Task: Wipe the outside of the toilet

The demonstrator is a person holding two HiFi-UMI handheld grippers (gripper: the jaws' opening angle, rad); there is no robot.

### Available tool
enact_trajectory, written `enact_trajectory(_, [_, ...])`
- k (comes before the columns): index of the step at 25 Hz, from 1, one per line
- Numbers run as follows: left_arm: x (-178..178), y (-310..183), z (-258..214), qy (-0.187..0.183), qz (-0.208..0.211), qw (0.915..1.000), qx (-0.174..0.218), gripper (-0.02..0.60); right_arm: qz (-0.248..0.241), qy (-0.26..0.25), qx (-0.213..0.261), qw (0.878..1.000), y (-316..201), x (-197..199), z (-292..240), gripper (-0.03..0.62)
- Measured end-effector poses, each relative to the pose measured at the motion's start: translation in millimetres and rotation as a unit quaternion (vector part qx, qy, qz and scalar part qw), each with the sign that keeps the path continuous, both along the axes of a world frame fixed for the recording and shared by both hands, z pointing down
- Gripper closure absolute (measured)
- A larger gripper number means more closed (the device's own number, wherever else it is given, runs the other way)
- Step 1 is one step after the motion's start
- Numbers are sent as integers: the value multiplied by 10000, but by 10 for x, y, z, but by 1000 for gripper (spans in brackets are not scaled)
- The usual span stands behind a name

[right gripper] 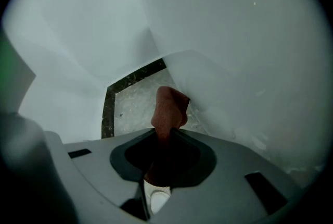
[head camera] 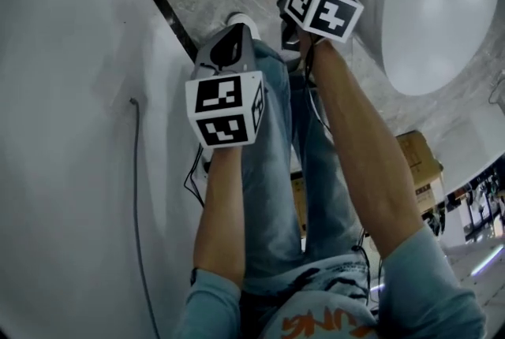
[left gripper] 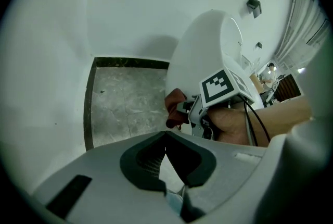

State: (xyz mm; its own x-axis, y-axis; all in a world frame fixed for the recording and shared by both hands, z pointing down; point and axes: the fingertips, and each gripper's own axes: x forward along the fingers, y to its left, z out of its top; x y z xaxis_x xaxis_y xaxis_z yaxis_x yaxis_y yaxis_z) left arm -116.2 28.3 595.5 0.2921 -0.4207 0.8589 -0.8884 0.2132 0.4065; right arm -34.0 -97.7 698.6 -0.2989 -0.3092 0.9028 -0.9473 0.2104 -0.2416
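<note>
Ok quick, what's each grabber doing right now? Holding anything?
Left gripper: closed, holding nothing.
Right gripper: closed on a reddish-brown cloth.

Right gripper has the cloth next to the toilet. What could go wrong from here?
1. Only a short tuft of the cloth sticks out past the right gripper. Pressing in could bring the hard jaw tips, not the fabric, onto the toilet.
2. Cables trail from that gripper back along the arm, so a wide sweep might snag them.
</note>
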Motion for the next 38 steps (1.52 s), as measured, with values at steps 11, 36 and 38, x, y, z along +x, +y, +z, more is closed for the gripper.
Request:
enact_trajectory(11, [-99, 84, 141, 131, -119, 9997, -177, 583, 799, 206, -243, 9963, -84, 199, 324, 526])
enact_trajectory(36, [118, 358, 7, 258, -130, 9995, 83, 583, 2080, 485, -374, 9762, 571, 947, 176, 526])
enact_trajectory(38, [163, 376, -9, 250, -86, 9996, 107, 583, 2137, 508, -379, 9748, 625, 1039, 151, 526])
